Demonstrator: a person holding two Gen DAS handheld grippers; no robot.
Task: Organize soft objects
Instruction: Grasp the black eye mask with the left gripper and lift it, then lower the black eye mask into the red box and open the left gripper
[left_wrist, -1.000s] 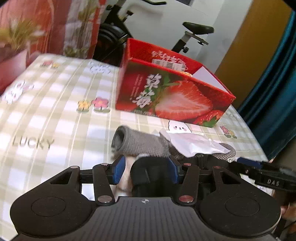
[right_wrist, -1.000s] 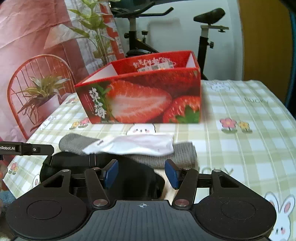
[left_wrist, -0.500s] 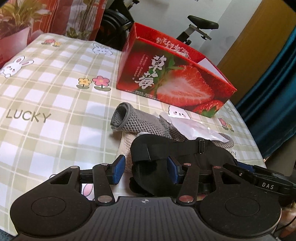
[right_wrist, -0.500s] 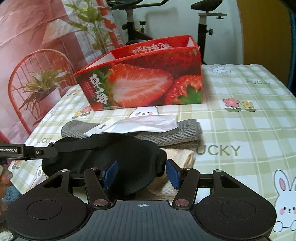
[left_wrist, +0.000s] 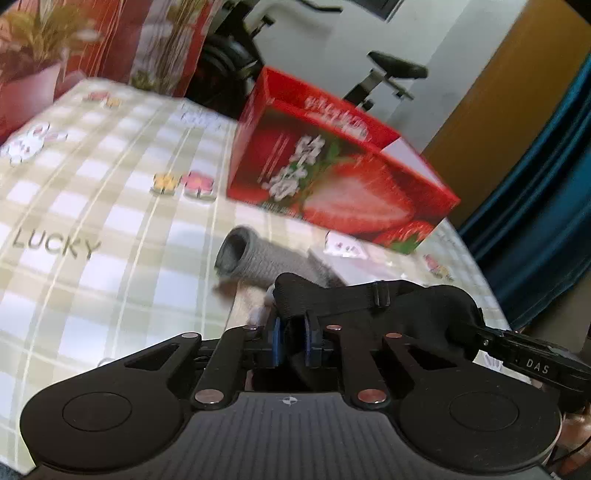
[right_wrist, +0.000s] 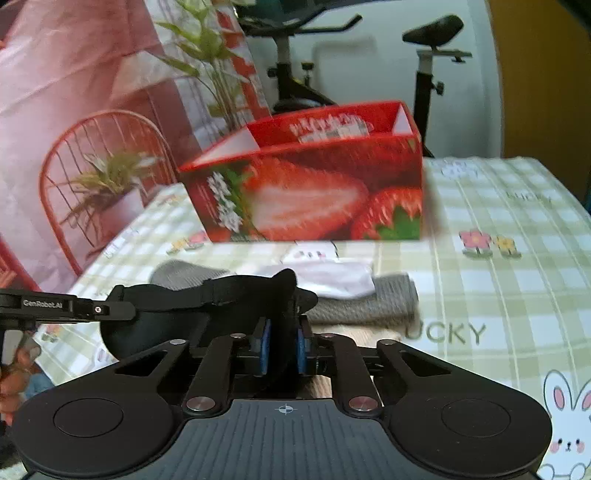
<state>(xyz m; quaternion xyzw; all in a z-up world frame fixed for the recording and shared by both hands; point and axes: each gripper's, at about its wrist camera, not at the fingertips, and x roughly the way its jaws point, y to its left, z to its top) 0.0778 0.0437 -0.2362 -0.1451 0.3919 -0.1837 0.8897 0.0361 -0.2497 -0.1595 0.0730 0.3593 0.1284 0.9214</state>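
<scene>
A black sleep mask (left_wrist: 413, 314) with a strap is held between both grippers, lifted just above the table. My left gripper (left_wrist: 291, 341) is shut on its left end. My right gripper (right_wrist: 282, 345) is shut on its right end (right_wrist: 284, 295); the mask body (right_wrist: 162, 325) stretches left to the other gripper. Behind it lie a grey knitted sleeve (left_wrist: 258, 258), also in the right wrist view (right_wrist: 365, 302), and a white plastic packet (right_wrist: 332, 278). A beige cloth (left_wrist: 251, 299) lies under them.
An open red strawberry-print box (left_wrist: 332, 184) stands behind the pile, also in the right wrist view (right_wrist: 314, 195). The table has a green checked cloth (left_wrist: 92, 221). A red chair with a potted plant (right_wrist: 107, 181) and an exercise bike (right_wrist: 436, 55) stand beyond the table.
Both grippers have closed on the ends of the black mask and raised it off the pile. Before, both were open around it.
</scene>
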